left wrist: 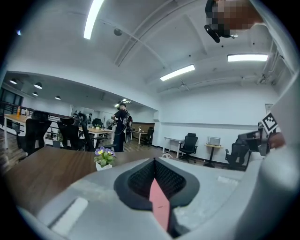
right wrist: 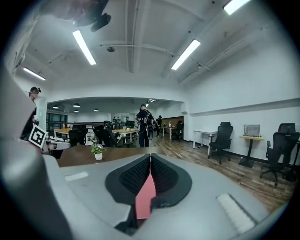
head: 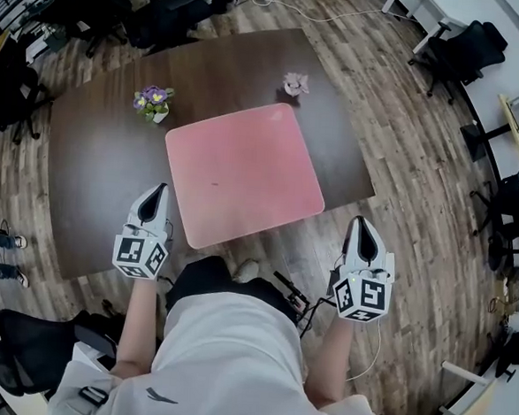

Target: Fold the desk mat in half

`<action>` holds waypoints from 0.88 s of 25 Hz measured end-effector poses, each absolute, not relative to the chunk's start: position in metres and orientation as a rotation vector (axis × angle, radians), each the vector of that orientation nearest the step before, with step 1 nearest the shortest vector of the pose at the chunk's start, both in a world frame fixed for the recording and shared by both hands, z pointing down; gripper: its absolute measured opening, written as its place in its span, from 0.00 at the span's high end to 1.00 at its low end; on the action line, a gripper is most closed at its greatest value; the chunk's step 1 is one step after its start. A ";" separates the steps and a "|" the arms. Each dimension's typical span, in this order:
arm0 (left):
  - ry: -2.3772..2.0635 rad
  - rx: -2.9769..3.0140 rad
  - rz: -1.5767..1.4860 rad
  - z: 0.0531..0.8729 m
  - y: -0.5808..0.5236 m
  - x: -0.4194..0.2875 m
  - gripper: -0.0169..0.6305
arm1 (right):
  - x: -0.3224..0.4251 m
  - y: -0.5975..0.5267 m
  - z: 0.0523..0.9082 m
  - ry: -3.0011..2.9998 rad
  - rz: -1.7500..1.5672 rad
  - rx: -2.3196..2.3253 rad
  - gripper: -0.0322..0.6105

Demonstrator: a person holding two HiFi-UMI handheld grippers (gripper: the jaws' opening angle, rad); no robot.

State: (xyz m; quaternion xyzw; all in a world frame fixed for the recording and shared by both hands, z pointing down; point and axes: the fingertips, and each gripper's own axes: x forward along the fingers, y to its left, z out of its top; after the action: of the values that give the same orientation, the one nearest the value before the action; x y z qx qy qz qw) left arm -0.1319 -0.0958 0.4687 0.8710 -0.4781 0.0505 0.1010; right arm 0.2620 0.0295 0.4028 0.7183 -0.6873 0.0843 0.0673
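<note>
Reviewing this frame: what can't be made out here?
1. Head view: small pink object beyond the desk mat, too small to identify.
2. Both gripper views: the left tool and right tool block the mat with their own bodies.
3. Same views: pink sliver below the closed jaws, unclear what it is.

White shirt [head: 231, 360]; grey left gripper [head: 160, 189], right gripper [head: 362, 223]

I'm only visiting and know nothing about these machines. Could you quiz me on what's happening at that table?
1. True or false: the pink desk mat is already folded.
2. Which stands on the table beside the mat? A) potted purple flowers B) a mug C) a laptop
3. Fill in: the left claw and right claw are both ____ (open/shut).
Key: 1 false, it lies flat; 2 A; 3 shut.
</note>
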 end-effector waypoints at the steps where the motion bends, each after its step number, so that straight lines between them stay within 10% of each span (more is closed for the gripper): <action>1: -1.409 2.571 0.154 0.470 -0.097 -0.129 0.97 | 0.265 0.027 0.404 -2.072 0.259 2.164 0.94; 22: -1.381 2.585 0.148 0.474 -0.141 -0.127 0.97 | 0.252 -0.015 0.425 -2.076 0.299 2.143 0.94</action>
State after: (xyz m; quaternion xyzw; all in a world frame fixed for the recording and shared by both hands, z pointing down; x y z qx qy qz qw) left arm -0.1271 -0.1412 0.4735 0.8761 -0.4682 0.0502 0.1034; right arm 0.2523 -0.0146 0.4245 0.7129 -0.6905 0.0995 0.0716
